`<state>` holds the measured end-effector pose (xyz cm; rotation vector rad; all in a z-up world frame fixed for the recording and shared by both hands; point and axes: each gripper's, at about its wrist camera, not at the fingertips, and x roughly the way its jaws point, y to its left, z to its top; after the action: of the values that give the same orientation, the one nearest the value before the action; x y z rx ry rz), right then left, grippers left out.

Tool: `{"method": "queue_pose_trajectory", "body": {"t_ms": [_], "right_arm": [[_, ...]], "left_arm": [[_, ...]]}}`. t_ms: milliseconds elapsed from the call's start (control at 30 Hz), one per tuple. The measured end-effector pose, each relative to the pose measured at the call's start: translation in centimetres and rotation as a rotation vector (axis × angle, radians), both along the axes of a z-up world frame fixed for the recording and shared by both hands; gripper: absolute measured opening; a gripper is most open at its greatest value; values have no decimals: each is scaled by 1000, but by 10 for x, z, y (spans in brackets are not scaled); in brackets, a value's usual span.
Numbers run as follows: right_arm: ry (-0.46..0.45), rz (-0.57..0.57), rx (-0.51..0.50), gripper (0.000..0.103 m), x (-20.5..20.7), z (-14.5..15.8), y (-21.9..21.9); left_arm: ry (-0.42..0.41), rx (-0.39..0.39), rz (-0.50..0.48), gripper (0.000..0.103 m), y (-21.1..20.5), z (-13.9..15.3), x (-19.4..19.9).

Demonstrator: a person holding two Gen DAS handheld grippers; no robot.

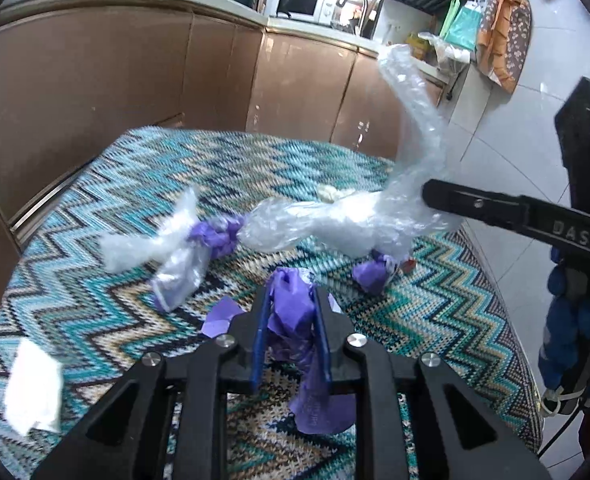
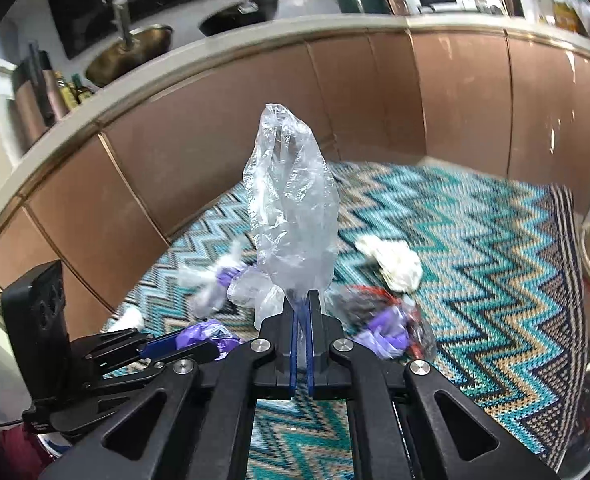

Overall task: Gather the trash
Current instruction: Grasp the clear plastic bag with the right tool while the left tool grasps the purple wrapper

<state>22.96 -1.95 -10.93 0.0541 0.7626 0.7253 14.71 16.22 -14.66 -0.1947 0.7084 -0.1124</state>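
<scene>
My left fingers (image 1: 291, 300) are pinched on a crumpled purple wrapper (image 1: 291, 312) just above the zigzag-cloth surface (image 1: 95, 216). My right fingers (image 2: 302, 300) are closed tight on a clear plastic bag (image 2: 291, 208), which stands up above them. Beyond, more clear and purple scraps (image 1: 211, 236) lie on the cloth, with a white crumpled wad (image 2: 391, 262) farther back, near the brown cabinets (image 2: 223, 152).

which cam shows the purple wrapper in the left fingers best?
Left wrist view: the purple wrapper sits centred and close between its fingers. The right wrist view catches only a blurred purple bit at the left gripper's tip.
</scene>
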Motion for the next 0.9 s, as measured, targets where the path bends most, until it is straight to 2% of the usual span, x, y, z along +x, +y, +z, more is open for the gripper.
{"method": "queue_pose_trajectory", "body": {"t_ms": [200,400,633,767,900], "right_arm": [[-82,-19,52,3,-27,38,-23],[-157,-112,57,3,-56,65,-77],[-228,-331,-16,3,-78,79,-175],[-221,-481,-51,3,-83,72,-235],[-208,-625,-117,3,-81,55,-285]], "left_arm": [[-47,32,14,19,-2,32,-18],[-90,58,-51,20,-39,61,-18],[-115,52,-211,20,-120,86,7],[-104,51,-324,20,-185,89,33],[-61,38,-406,20,-247,83,65]]}}
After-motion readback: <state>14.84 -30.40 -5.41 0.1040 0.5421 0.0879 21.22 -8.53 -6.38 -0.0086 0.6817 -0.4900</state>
